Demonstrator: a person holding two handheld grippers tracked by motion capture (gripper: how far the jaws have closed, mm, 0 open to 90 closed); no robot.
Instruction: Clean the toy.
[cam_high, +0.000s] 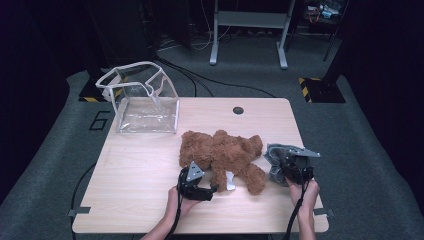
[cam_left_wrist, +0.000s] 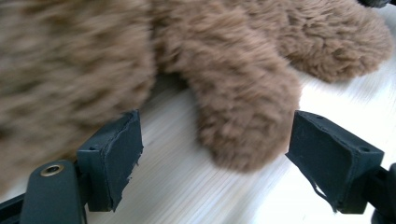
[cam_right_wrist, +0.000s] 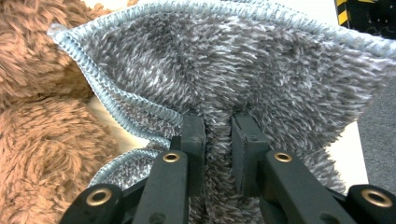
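A brown plush bear (cam_high: 222, 155) lies sprawled near the middle of a pale wooden surface (cam_high: 140, 170), limbs spread toward the person's side. The left gripper (cam_high: 212, 189), held in a hand at the near edge, points at the bear's lower limbs. In the left gripper view its jaws stand spread wide, one on either side of a furry paw (cam_left_wrist: 243, 121), with visible gaps, so nothing is pinched; it looks placed either to take that paw or to have just let it go.

To the right of the bear, touching or almost touching its leg, sits a grey fuzzy cloth (cam_high: 278, 157). The right gripper (cam_high: 295, 170) is pressed together on a fold of this cloth (cam_right_wrist: 219, 93), the fabric bunched between the two pads and fanning out above them, its stitched pale-blue edge curling toward the bear. The grip looks meant to lift or drag the cloth.

At the far left corner of the surface stands a clear plastic bag (cam_high: 145, 100) with white trim, its top open and sagging, well apart from the bear. A round cable hole (cam_high: 238, 110) sits at the far edge. Around the surface is grey carpet in a dim room, with cables on the floor and a metal frame (cam_high: 250, 30) beyond.
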